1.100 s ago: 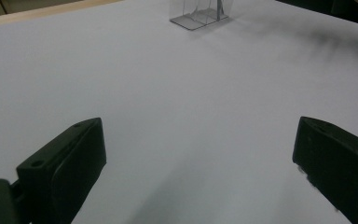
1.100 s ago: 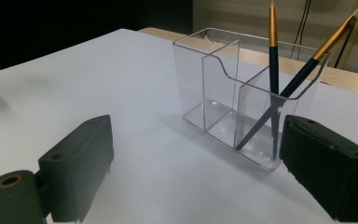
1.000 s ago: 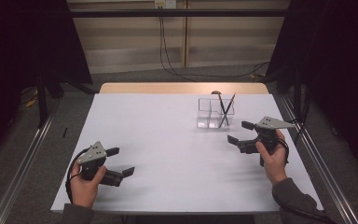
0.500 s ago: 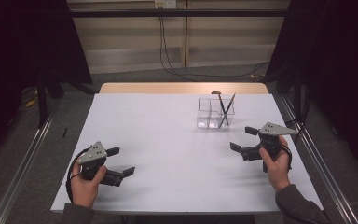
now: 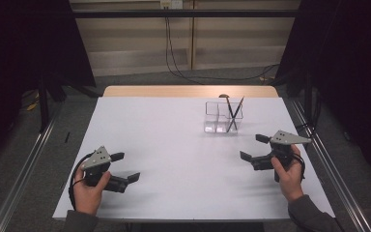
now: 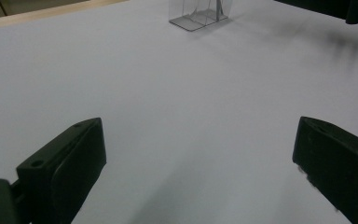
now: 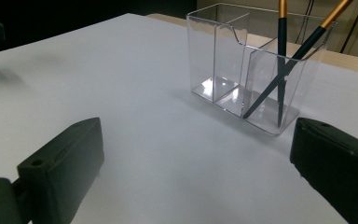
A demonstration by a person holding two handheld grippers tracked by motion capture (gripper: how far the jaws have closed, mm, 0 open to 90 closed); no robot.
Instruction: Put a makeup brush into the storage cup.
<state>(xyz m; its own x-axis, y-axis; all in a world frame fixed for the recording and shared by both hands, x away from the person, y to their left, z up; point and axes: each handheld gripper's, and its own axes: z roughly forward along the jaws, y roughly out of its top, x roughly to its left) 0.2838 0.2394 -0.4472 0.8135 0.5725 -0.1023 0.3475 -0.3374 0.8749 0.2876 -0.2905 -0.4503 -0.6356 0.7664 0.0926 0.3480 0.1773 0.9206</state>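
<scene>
Our right hand-held gripper (image 5: 255,149), jaws spread, could tip the light holder (image 7: 256,70) near the tabletop's far edge, spilling its brushes (image 7: 289,65).

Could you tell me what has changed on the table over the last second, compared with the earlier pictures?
The right gripper has drawn back toward the person and away from the clear holder, its jaws open and empty throughout. Nothing was taken hold of or let go. The left gripper stayed where it was, open, near the table's front edge. The two brushes still stand crossed in the holder's right compartment.
</scene>
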